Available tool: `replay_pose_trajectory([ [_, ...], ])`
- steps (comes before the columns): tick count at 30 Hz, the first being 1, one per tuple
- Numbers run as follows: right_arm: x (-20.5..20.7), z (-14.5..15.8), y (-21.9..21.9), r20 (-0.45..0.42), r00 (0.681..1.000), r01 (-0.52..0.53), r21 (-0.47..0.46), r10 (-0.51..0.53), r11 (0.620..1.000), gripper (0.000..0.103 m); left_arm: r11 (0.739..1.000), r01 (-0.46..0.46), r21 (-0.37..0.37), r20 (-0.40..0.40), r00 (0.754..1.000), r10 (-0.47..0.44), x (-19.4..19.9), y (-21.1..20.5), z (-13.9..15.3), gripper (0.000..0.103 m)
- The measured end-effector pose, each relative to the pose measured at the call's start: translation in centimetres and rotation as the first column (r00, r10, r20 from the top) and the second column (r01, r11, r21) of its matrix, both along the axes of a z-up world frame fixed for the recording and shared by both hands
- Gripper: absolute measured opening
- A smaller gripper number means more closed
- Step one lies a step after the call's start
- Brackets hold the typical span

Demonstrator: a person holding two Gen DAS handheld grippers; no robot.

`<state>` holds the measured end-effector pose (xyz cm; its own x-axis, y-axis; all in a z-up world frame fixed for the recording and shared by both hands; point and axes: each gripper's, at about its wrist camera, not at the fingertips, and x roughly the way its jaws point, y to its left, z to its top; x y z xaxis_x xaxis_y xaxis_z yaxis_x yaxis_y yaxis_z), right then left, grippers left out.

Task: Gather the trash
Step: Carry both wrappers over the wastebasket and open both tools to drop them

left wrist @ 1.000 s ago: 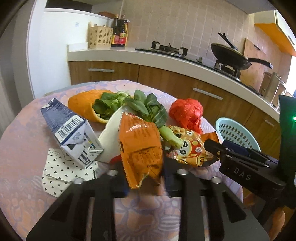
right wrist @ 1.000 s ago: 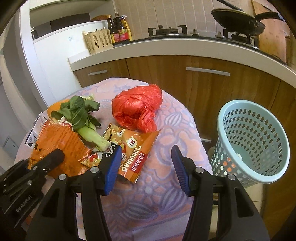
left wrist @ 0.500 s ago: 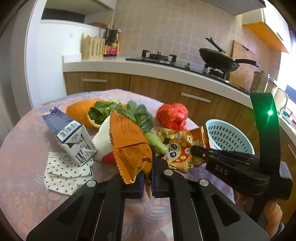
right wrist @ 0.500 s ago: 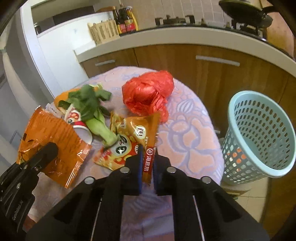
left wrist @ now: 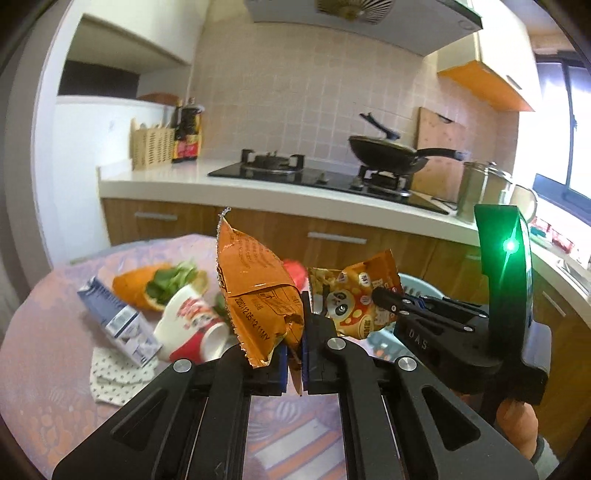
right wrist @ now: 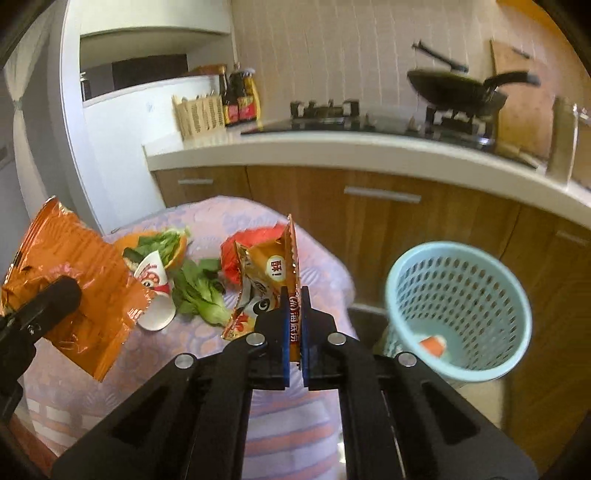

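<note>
Daylit kitchen, window [left wrist: 561, 184] glare blown out at 3 o'clock in left view, right view motion-blurred, fisheye bending and dark vignette at edges

Cloth-covered table [right wrist: 325, 258] under scattered litter [right wrist: 199, 295]

**Location: Domestic Kitchen**

The setting is a home kitchen. Indicators: a tiled wall [left wrist: 295, 92]; a white worktop [left wrist: 258, 188] over wood-fronted cabinets [right wrist: 388, 229]; a built-in gas hob [left wrist: 306, 173] carrying a black frying pan [left wrist: 388, 153]; a range hood [left wrist: 351, 11] overhead; sauce bottles [right wrist: 240, 96] beside a wicker basket [left wrist: 151, 146]; a perforated waste basket [right wrist: 458, 310] on the floor.
</note>
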<state>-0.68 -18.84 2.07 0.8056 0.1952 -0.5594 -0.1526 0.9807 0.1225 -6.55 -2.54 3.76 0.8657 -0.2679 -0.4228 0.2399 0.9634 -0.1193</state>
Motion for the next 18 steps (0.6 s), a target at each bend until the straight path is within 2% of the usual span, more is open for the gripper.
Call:
replay_pose_trajectory([
  [6,0.0,0.8,-3.4,0.032,0.997,0.074,0.017,-0.075,0.997,0.003,0.998,0.05,0.03,0.019,0.999,-0.05,1.5,-3.2,0.7,0.003],
  [11,1.2,-0.3,-8.4,0.002,0.983,0.183,0.043,-0.183,0.982,0.003,0.991,0.119,0.065,-0.02,0.993,-0.118,4.4,-6.4,0.2,0.003],
  [13,2.0,-1.4,-11.3,-0.037,0.97,0.243,0.065,-0.241,0.968,0.003,0.98,0.184,0.071,-0.093,0.98,-0.177,6.7,-8.3,-0.6,0.003],
  [15,2.5,-2.4,-13.3,-0.071,0.959,0.28,0.081,-0.275,0.957,0.003,0.967,0.25,0.047,-0.194,0.952,-0.237,9.1,-10.2,-1.9,0.003],
  [18,3.5,-4.6,-16.4,-0.14,0.938,0.333,0.105,-0.318,0.937,0.003,0.952,0.302,0.049,-0.255,0.925,-0.281,11.8,-12.9,-3.3,0.003],
])
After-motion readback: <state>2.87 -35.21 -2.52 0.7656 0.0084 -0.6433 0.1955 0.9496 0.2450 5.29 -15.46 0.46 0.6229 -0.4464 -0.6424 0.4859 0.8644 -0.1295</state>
